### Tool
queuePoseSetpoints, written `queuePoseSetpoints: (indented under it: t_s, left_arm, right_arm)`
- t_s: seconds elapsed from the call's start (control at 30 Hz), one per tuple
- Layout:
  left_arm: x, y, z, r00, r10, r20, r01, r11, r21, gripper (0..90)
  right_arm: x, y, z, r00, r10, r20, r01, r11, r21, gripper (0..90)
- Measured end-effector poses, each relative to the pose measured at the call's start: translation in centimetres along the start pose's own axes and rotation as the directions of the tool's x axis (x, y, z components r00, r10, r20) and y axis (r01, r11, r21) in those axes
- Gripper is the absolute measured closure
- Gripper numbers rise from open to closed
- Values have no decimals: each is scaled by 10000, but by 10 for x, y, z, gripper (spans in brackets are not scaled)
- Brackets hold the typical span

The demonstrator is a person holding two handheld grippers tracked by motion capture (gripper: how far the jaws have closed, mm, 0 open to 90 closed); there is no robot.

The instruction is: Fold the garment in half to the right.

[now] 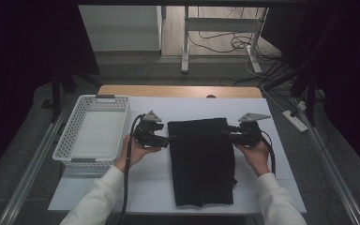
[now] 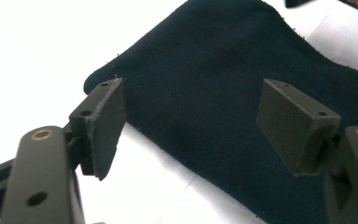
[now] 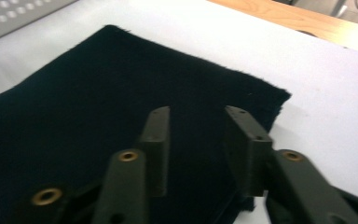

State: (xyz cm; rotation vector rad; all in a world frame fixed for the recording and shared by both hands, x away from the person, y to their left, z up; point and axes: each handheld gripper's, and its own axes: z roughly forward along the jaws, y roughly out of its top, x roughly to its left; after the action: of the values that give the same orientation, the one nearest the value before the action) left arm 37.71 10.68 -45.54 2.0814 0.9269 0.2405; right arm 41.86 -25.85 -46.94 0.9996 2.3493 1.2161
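Looks like a lab or test room. Bare white-topped table (image 1: 272, 154), loose cables (image 1: 225, 42) across the floor, power strip (image 1: 296, 120), metal frame legs (image 1: 185, 42) behind.

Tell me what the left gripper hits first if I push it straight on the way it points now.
Most likely the black cloth: the left gripper has open jaws aimed at its near edge, with nothing between. How high above the cloth is unclear.

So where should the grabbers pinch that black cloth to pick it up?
Best at the far corners, I'd guess. The black cloth lies flat on the white table, so a jaw must slide under an edge. The left gripper can come in from the left edge, the right gripper from the right. Both are open beside those edges.
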Motion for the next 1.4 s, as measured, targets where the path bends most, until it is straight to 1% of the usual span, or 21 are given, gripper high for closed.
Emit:
queuePoseSetpoints:
  t_s: [0.1,0.17,0.23,0.3,0.43,0.53,0.6,0.73,0.83,0.9,0.93,1.0,1.13,1.2,1.3,1.4]
  left_arm:
    - [2,0,-1,9999,-87,80,88,9999,-68,232]
    - [2,0,-1,9999,-109,102,110,9999,-88,229]
    - [2,0,-1,9997,-179,178,182,9997,-138,226]
    - [2,0,0,9996,-149,234,152,9998,-108,220]
    - [1,0,1,9993,-125,348,127,9999,-52,198]
    - [1,0,2,9988,-96,485,97,9999,-25,185]
    - [0,0,2,9987,-65,503,66,10000,-7,178]
    - [0,1,1,9985,-69,543,67,10000,36,173]
    - [0,1,2,9990,-142,435,134,9997,182,181]
    - [1,1,2,9989,-180,424,172,9997,190,182]
    - [1,1,2,9990,-188,417,180,9996,195,183]
    - [1,1,2,9989,-204,416,196,9996,197,183]
    - [2,1,2,9988,-250,433,240,9994,235,183]
    - [2,1,2,9983,-348,460,334,9990,296,184]
    - [3,1,4,9980,-411,477,396,9987,334,184]
    - [3,0,4,9977,-470,492,452,9983,369,184]
  right_arm:
    - [6,-4,-6,9997,-152,-196,148,9997,-202,483]
    - [10,-6,-10,9990,-320,-312,313,9992,-236,452]
    - [14,-7,-12,9981,-360,-508,352,9992,-170,405]
    - [18,-8,-13,9957,-403,-833,400,9992,-54,373]
    - [31,-14,-19,9938,-709,-859,696,9974,-181,324]
    - [40,-20,-26,9903,-904,-1053,891,9959,-169,300]
    - [45,-23,-32,9874,-1005,-1223,981,9948,-257,299]
    - [55,-32,-43,9818,-1022,-1598,975,9946,-368,295]
    - [60,-38,-49,9786,-1068,-1756,1032,9942,-298,289]
    - [64,-44,-54,9756,-1088,-1905,1056,9940,-272,289]
    - [66,-49,-57,9728,-1099,-2039,1062,9939,-290,290]
    - [69,-53,-62,9693,-1183,-2155,1136,9929,-339,290]
    - [74,-58,-70,9631,-1259,-2381,1204,9920,-378,289]
    - [77,-62,-72,9580,-1226,-2592,1180,9925,-335,289]
    - [83,-66,-72,9525,-1448,-2678,1459,9892,-159,284]
    - [88,-66,-72,9460,-1565,-2839,1588,9872,-150,283]
